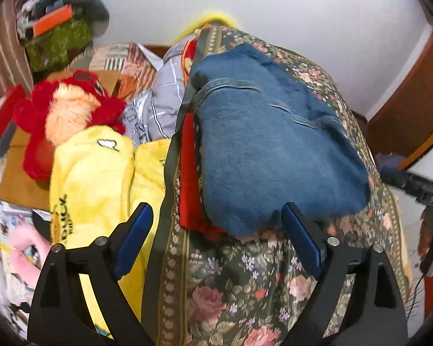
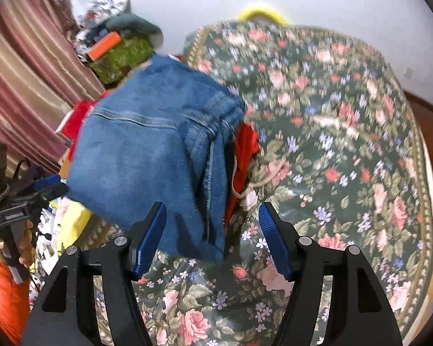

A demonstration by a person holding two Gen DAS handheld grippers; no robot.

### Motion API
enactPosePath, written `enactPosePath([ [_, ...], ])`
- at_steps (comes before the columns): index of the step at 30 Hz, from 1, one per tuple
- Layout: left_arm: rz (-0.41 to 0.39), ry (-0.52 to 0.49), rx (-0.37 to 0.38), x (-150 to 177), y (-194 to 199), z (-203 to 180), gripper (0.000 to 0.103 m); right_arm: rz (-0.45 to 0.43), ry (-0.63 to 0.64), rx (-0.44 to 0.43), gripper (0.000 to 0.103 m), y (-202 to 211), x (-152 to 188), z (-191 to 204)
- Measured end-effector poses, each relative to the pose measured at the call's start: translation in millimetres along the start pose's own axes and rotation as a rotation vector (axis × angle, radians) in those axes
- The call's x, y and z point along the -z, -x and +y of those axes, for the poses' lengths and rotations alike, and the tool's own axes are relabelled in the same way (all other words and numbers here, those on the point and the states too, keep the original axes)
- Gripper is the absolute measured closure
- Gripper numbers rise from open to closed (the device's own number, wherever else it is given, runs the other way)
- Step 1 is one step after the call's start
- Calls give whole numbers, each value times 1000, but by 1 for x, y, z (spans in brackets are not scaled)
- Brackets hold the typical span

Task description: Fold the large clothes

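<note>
Left wrist view: the folded blue jeans (image 1: 274,144) lie in a compact bundle on the floral bedspread (image 1: 231,288), resting on top of a red garment (image 1: 190,173) whose edge shows along their left side. The left gripper (image 1: 216,242) hangs just short of the bundle's near edge, its jaws wide apart and holding nothing; the blue pads (image 1: 135,236) touch no cloth. To the left lie a yellow blanket (image 1: 95,178) and a red plush toy (image 1: 66,109), clear of the work. I judge the folding of the jeans to be nearly or fully done, with the bundle set on a stack.

Right wrist view: the picture is blurred, so fine detail is uncertain. The jeans sit left of centre, their seamed edge toward the bedspread's open middle, with the red garment and a pale drawstring (image 2: 245,193) peeking out beside them. The right gripper (image 2: 213,239) is just before the bundle's near corner, jaws well apart and empty. The next move probably calls for squaring the stack, or for reaching for another garment, with both grippers free to take hold.
</note>
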State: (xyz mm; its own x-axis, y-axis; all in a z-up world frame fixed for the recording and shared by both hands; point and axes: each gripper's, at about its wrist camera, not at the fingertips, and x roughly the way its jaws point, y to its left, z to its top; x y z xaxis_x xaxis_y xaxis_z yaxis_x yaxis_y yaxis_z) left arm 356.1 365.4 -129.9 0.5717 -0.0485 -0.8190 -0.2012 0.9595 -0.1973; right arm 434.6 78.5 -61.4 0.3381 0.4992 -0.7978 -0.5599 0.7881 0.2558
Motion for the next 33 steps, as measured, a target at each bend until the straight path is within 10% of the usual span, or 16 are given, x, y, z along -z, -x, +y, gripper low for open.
enactPosePath([
  [19,-647,-189,-25,66,255,-134,12,-531,213,-199,40,218,62,96],
  [26,-854,-215,-120,131,294,-166,12,-686,215,-198,40,262,111,109],
  [33,-889,-194,-79,172,298,-176,12,-759,215,-153,33,276,146,121],
])
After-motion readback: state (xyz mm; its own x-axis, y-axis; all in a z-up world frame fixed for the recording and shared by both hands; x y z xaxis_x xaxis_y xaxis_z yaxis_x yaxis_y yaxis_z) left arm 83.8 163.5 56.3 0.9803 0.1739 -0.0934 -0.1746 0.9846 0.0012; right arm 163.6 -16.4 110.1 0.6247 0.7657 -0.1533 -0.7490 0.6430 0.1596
